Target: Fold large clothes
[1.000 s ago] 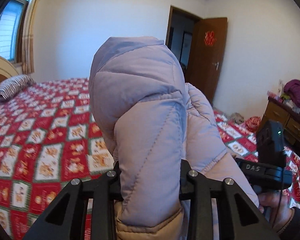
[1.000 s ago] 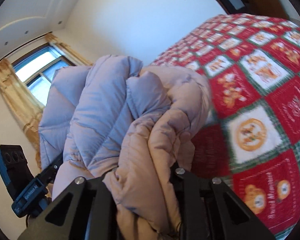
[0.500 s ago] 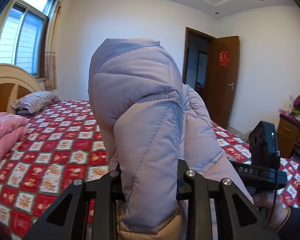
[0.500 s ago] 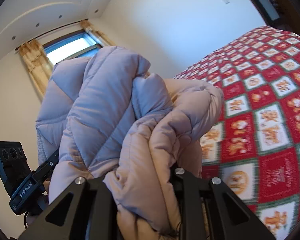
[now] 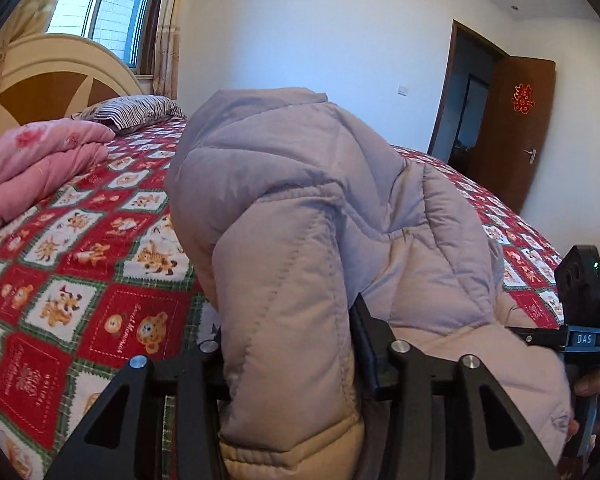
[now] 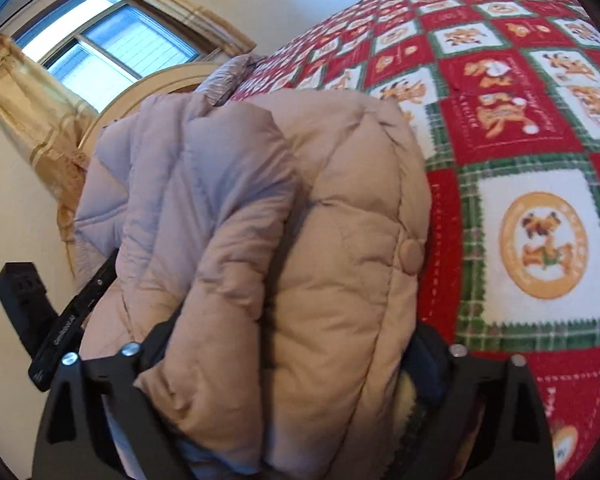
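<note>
A pale lilac and beige puffer jacket [image 5: 300, 200] is bunched over the red patchwork bedspread [image 5: 80, 260]. A thick fold of it fills my left gripper [image 5: 290, 332]; those jaws are opening, though the pads still touch the fold on both sides. In the right wrist view the jacket [image 6: 340, 200] bulges between the jaws of my right gripper [image 6: 292, 328]. These are opening and stand wide, with the padding loose between them. The bedspread [image 6: 540, 140] lies close beneath. The fingertips of both are hidden by fabric. The right gripper's body [image 5: 580, 304] shows at the right edge of the left wrist view.
A folded pink duvet [image 5: 32, 160] and a striped pillow [image 5: 132, 110] lie by the headboard [image 5: 52, 80] under the window [image 5: 104, 4]. A brown door [image 5: 516, 128] stands open at the far right. A hand [image 5: 592, 388] holds the right gripper's handle.
Both grippers have come down toward the bedspread with the jacket. The right jaws have spread from a tight pinch to wide apart. The left jaws have widened slightly.
</note>
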### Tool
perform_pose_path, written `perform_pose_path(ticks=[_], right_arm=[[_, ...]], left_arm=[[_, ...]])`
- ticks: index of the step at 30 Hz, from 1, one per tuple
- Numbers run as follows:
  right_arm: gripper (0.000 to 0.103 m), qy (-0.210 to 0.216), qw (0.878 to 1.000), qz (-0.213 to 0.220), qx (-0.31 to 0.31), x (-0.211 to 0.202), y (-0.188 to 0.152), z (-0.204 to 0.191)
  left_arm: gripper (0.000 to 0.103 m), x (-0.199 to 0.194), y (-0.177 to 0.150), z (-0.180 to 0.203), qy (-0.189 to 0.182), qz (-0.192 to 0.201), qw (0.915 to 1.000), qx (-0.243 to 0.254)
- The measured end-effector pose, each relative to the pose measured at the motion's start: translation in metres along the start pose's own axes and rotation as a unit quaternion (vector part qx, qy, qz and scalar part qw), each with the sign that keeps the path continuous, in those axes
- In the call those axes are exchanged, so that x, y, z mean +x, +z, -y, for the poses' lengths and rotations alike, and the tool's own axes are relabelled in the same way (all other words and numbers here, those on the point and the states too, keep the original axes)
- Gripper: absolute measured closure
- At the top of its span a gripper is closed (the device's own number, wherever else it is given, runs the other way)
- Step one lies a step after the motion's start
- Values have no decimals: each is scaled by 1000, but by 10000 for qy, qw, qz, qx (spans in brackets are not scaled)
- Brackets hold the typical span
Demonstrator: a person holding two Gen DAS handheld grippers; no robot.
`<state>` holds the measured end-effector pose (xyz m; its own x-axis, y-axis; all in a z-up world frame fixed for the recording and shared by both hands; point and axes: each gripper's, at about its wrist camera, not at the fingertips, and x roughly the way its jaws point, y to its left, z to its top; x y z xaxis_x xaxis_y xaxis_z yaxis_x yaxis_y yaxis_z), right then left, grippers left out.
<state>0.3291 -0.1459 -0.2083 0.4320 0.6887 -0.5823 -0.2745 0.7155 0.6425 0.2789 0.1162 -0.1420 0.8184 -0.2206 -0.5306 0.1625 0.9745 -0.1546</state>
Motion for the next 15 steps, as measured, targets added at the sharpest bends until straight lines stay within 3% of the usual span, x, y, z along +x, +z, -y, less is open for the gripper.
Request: perform_pose_path(ticks=[3, 4, 5, 8, 10, 15], right_arm=[[11, 268, 9995, -74, -121, 15, -2, -11], [22, 528, 9985, -76, -124, 20, -3, -15], [42, 798, 9967, -143, -41, 23, -1, -15], [68, 1135, 9934, -164, 18, 19, -5, -23], [74, 1056, 9944, 32, -77, 4, -7, -33], [76, 1487, 9877, 273, -398, -24, 8, -77]], left_arm=[[54, 6, -5, 1, 61, 54, 9999, -120], [54, 7, -5, 3, 135, 85, 9998, -114], [54, 5, -5, 3, 142, 101, 9997, -150], [65, -10, -1, 1, 73, 206, 9994, -258], [70, -31, 10, 9, 9, 372, 9992, -160], [71, -85, 44, 4, -139, 844, 9962, -146]])
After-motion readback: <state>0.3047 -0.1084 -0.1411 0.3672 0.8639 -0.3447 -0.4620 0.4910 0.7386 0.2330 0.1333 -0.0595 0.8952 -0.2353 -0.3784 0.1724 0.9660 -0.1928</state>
